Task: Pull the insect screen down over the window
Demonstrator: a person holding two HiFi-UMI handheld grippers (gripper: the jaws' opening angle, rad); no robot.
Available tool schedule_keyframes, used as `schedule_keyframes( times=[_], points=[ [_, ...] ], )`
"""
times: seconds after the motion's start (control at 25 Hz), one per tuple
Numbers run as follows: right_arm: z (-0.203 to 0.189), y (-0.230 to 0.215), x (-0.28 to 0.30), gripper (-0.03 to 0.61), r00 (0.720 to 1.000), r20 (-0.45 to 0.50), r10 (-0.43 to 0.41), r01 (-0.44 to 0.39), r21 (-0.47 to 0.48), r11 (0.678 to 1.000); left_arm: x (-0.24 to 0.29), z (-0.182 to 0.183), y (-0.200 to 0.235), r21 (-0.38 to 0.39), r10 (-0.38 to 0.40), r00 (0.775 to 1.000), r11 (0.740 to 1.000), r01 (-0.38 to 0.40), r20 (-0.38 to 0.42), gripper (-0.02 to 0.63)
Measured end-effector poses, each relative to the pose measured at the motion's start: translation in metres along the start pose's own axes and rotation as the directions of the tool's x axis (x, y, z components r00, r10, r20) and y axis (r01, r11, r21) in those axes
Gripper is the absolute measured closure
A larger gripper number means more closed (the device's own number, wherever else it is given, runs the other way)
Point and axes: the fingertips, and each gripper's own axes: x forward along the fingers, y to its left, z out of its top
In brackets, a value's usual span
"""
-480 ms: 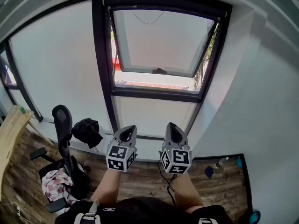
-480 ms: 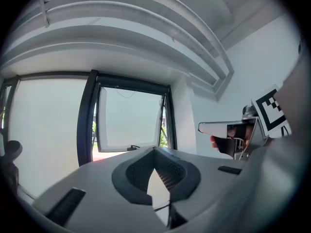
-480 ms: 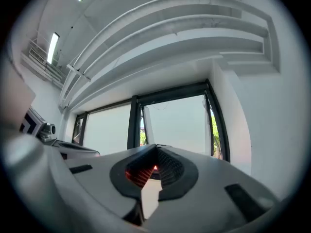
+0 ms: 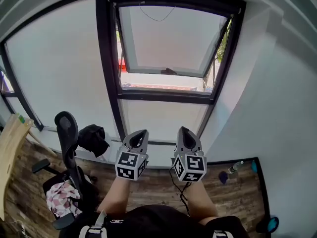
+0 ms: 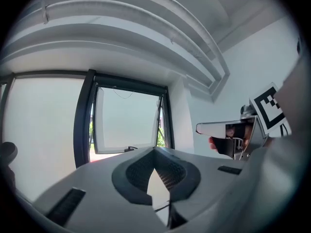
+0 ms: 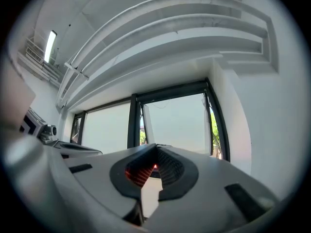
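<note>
A black-framed window [image 4: 110,58] fills the wall ahead, its top-hung sash [image 4: 171,41] swung outward and open. A thin cord [image 4: 157,18] hangs in a loop from the dark housing along the frame's top [image 4: 173,3]; no screen covers the opening. My left gripper [image 4: 140,134] and right gripper [image 4: 183,131] are held side by side below the window, both shut and empty, well short of the frame. In the left gripper view the open sash [image 5: 127,123] lies ahead, with the right gripper [image 5: 233,130] at the right. In the right gripper view the window [image 6: 177,123] stands ahead.
A black office chair [image 4: 69,152] with dark clothing [image 4: 93,139] and a patterned cloth [image 4: 62,197] stands at the left on the wooden floor. A wooden board [image 4: 12,152] leans far left. A white wall [image 4: 277,98] flanks the right, with a bottle [image 4: 234,168] and small items at its foot.
The view has tilted slightly, and both grippers sit a little higher and closer to the window. Their jaws stay shut.
</note>
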Motion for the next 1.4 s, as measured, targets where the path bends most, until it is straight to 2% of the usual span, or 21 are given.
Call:
schedule_keyframes(
  times=[0.2, 0.32, 0.56, 0.92, 1.4],
  points=[
    [-0.012, 0.027, 0.003, 0.574, 1.0, 0.007, -0.013, 0.013, -0.058, 0.998, -0.013, -0.012, 0.019, -0.018, -0.018, 1.0, 1.0, 0.019, 0.015, 0.614],
    [-0.026, 0.041, 0.002, 0.574, 1.0, -0.003, -0.027, 0.026, -0.086, 0.996, -0.019, -0.031, 0.024, -0.032, -0.037, 0.999, 0.999, 0.037, -0.013, 0.614],
    [-0.032, 0.042, 0.02, 0.574, 0.999, -0.006, -0.04, 0.039, -0.1, 0.994, -0.006, -0.049, 0.046, -0.036, -0.02, 0.999, 0.999, 0.018, -0.043, 0.614],
    [-0.053, -0.008, 0.08, 0.574, 0.997, -0.016, -0.076, 0.075, -0.07, 0.995, 0.06, -0.054, 0.072, -0.025, -0.003, 0.999, 1.0, 0.002, -0.045, 0.614],
    [-0.075, -0.087, 0.206, 0.574, 0.999, -0.04, -0.036, 0.035, -0.031, 0.999, 0.199, -0.054, 0.1, 0.0, 0.029, 0.997, 1.0, -0.03, -0.076, 0.614]
  ],
)
